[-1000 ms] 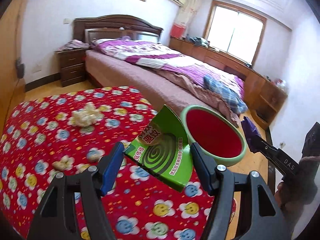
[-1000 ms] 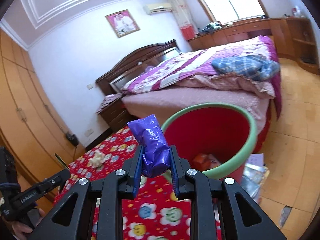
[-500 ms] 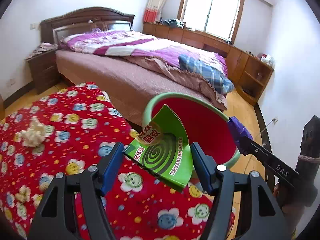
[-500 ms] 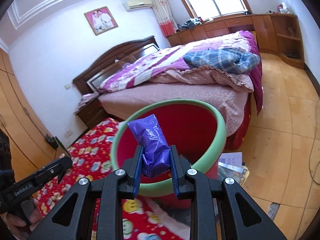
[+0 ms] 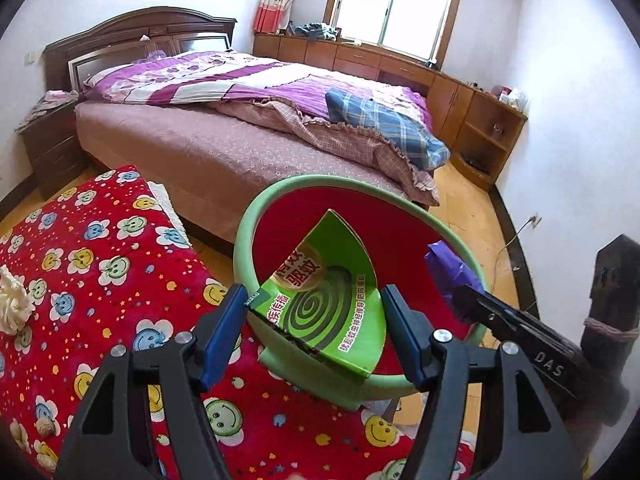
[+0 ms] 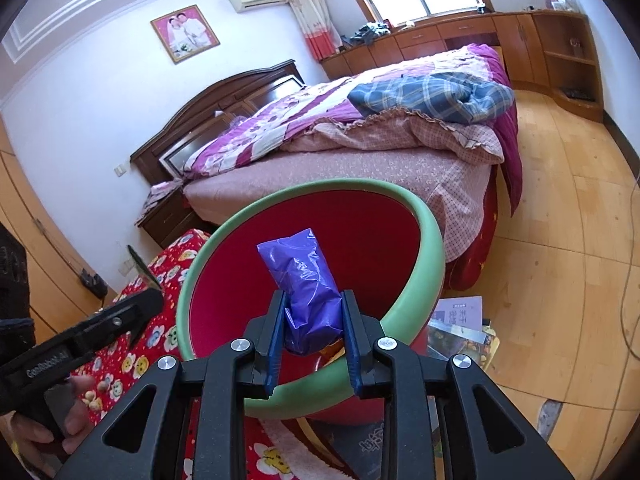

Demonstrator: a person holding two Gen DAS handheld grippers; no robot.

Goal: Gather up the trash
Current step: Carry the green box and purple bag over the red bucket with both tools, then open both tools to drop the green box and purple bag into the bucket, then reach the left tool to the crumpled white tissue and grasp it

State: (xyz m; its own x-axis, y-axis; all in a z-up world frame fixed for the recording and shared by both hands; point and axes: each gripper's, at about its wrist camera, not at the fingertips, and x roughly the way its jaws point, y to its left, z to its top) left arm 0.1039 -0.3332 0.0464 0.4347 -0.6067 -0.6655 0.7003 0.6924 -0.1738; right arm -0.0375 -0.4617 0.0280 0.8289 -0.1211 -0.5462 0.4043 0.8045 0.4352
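My left gripper (image 5: pixel 316 312) is shut on a flattened green mosquito-coil box (image 5: pixel 324 300) and holds it over the near rim of a red bin with a green rim (image 5: pixel 248 220). My right gripper (image 6: pixel 312 320) is shut on a crumpled purple plastic wrapper (image 6: pixel 304 276) above the same bin (image 6: pixel 434 232). The right gripper and its wrapper (image 5: pixel 452 272) show in the left wrist view over the bin's right rim. Some trash lies at the bin's bottom, mostly hidden.
A table with a red smiley-flower cloth (image 5: pixel 100 272) lies left of the bin, with a crumpled white tissue (image 5: pixel 14 304) and small scraps on it. A large bed (image 5: pixel 248 120) stands behind. Papers (image 6: pixel 460 320) lie on the wooden floor beside the bin.
Both grippers have moved from over the table to above the bin's opening, each still holding its item. The bin now fills the middle of both views.
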